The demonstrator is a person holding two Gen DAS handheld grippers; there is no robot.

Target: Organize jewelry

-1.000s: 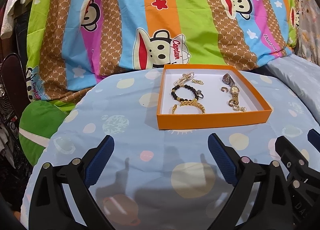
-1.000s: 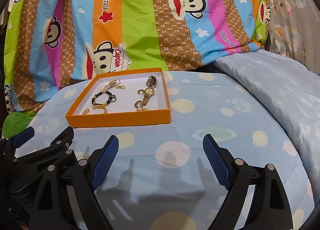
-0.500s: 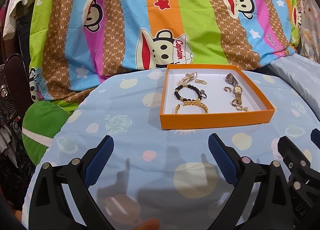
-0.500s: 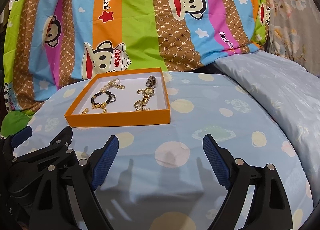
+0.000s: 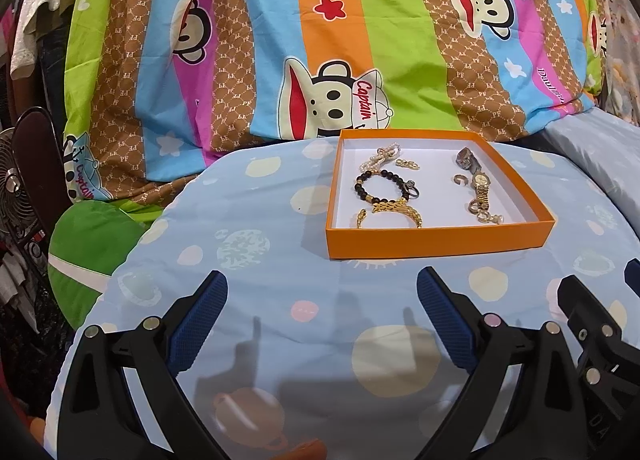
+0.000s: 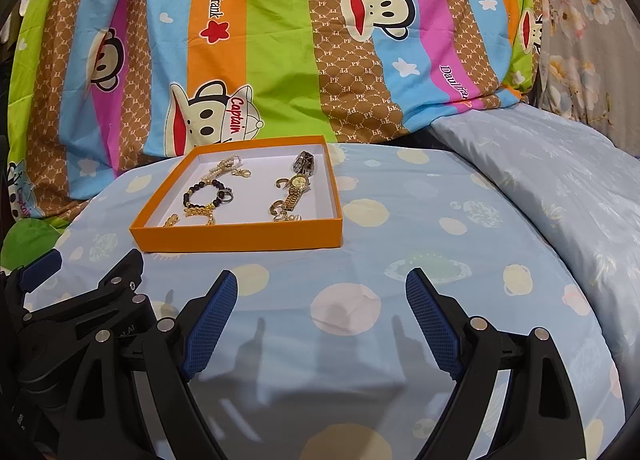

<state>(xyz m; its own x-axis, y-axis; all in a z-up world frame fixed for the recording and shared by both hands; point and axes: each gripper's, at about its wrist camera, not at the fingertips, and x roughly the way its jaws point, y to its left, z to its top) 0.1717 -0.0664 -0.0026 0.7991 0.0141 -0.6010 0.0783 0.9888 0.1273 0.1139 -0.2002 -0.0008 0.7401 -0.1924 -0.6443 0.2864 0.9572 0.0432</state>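
Orange shallow cardboard box (image 5: 438, 240) is sitting toward the far edge of the blue planet-print bedsheet (image 5: 280, 324), holding a black beaded bracelet (image 5: 374, 182) and gold wristwatch (image 5: 480, 190). Left gripper (image 5: 322, 314) and right gripper (image 6: 320, 316) are hovering near the sheet's near edge — both spread wide, gripping nothing — well apart from the box.

watch (image 5: 478, 190) right of bracelet (image 5: 380, 186), in tray (image 5: 436, 242)

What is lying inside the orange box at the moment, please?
Inside the orange box lie a black bead bracelet, a pearl strand, a gold chain, a gold watch and small rings. The near wall hides the front strip of its floor.
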